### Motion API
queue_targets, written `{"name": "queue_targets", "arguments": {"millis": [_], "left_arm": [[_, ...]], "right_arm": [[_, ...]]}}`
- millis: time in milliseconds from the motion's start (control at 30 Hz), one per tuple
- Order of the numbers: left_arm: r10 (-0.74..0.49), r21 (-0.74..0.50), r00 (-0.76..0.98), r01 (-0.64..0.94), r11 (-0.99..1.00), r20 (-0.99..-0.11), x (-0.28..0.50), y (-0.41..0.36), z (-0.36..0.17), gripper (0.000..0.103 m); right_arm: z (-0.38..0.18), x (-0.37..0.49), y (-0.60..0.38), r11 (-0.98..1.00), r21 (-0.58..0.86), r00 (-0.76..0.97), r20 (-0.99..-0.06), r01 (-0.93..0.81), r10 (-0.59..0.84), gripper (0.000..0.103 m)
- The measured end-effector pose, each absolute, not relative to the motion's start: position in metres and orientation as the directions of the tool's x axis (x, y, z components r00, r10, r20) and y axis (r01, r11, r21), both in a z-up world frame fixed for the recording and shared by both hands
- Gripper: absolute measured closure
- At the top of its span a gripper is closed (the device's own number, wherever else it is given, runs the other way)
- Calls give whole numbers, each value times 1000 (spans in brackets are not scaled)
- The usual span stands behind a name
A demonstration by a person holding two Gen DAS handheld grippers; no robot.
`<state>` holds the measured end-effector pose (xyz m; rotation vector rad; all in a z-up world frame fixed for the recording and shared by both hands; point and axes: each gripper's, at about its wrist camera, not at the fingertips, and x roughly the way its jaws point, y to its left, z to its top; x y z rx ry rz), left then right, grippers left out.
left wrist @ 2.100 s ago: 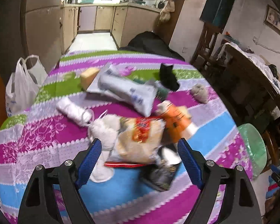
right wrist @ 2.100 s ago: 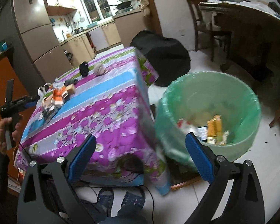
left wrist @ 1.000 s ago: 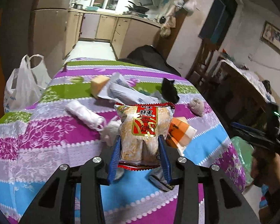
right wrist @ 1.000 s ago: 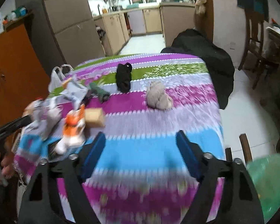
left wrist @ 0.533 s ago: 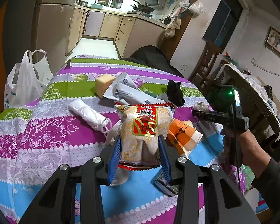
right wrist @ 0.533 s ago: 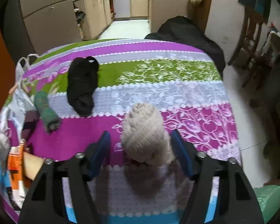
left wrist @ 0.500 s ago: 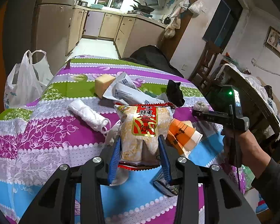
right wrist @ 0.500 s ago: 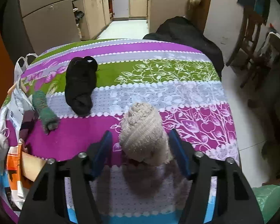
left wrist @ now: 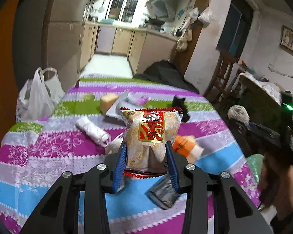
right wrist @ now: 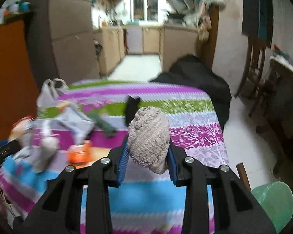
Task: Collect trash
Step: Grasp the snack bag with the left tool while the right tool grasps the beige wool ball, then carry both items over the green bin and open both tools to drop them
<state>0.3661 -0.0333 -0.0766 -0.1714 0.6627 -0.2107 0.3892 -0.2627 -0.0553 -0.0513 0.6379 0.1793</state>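
Care is needed: our left gripper (left wrist: 146, 163) clamps the snack bag (left wrist: 150, 136), the right gripper (right wrist: 147, 160) is closing its fingers on the beige cloth ball (right wrist: 148, 136), so we carry both level to the green bin (right wrist: 273, 200).

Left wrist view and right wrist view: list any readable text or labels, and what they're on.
"雪餅": red label on the snack bag held in the left tongs; I read it with some doubt, and the characters above it are too blurred.
White plastic bag beside the table: faint blue print, too small to read.
Right wrist view: motion-blurred, nothing readable.
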Motion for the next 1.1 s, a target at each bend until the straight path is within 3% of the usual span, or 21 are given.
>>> {"name": "queue_targets", "arguments": {"millis": [233,533,800,1100], "left_arm": [[-247,-176,838,183,967,-486,311,-62,-30,63],[-341,-172,820,295,940,-460,268,-125,-3,63],[-449,-181,772,414,892,-450,252,-203,14,63],[-581,-211,643,560,801,-498,260,-321,12,63]], "right_arm": [[-7,296,-256,978,40,865,-461,-206,201,70],[24,241,-293,995,7,917,-388,-96,91,70],[31,215,-363,998,-20,914,-401,57,-60,70],[14,198,-454,976,-39,845,-493,215,-206,70]]}}
